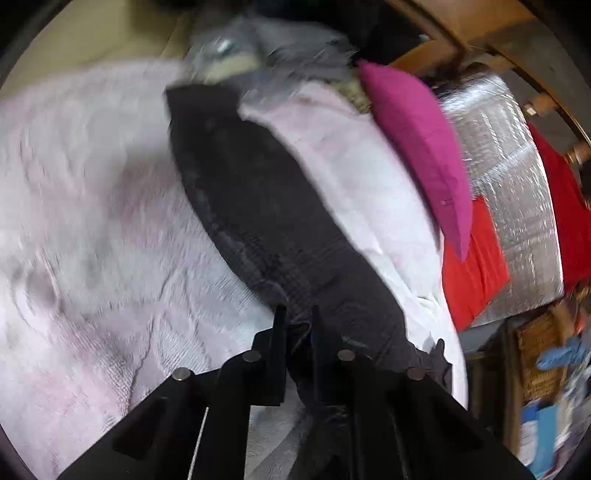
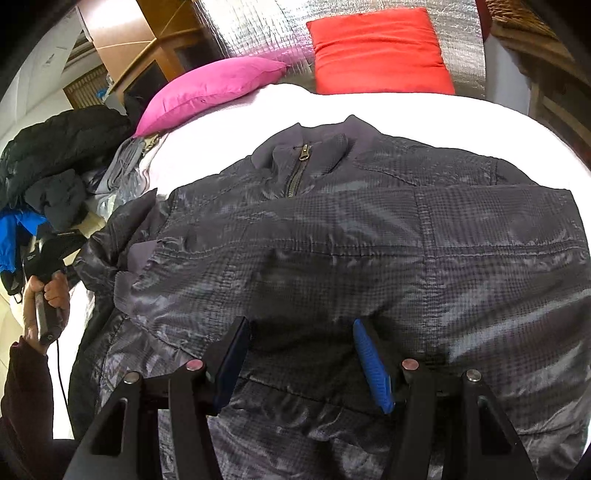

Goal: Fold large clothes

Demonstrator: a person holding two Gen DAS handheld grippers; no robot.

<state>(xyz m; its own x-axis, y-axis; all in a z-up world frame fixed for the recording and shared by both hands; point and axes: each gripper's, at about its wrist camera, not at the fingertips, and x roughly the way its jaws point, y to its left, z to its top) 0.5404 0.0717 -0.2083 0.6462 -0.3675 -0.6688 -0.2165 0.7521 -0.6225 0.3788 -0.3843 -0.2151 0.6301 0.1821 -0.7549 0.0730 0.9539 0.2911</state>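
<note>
A dark grey jacket (image 2: 369,236) with a fine check pattern and a slight sheen is spread front-up on the white bed cover (image 2: 280,107). Its brass-coloured zip (image 2: 297,173) is closed up to the stand-up collar, which is turned toward the head of the bed. Stitched seams are seen running across the chest, and the fabric is lightly wrinkled. One sleeve (image 1: 266,206) is laid out as a long dark strip along the side edge of the bed, and its end is pinched between the nearly closed fingers of the left gripper (image 1: 298,325). The left wrist view is blurred, so finer detail of the cuff cannot be told.

The right gripper (image 2: 301,354) is held over the lower part of the jacket with its fingers apart, blue pads (image 2: 373,365) facing inward; whether the tips touch the fabric cannot be told, and nothing is clamped between them.

At the head of the bed a magenta pillow (image 2: 207,92) and a red pillow (image 2: 380,55) are propped against a silver quilted panel (image 2: 251,33). A heap of other dark and blue clothes (image 2: 55,166) is piled beside the bed's side edge, and a person's hand (image 2: 46,299) is seen there on a gripper handle.
</note>
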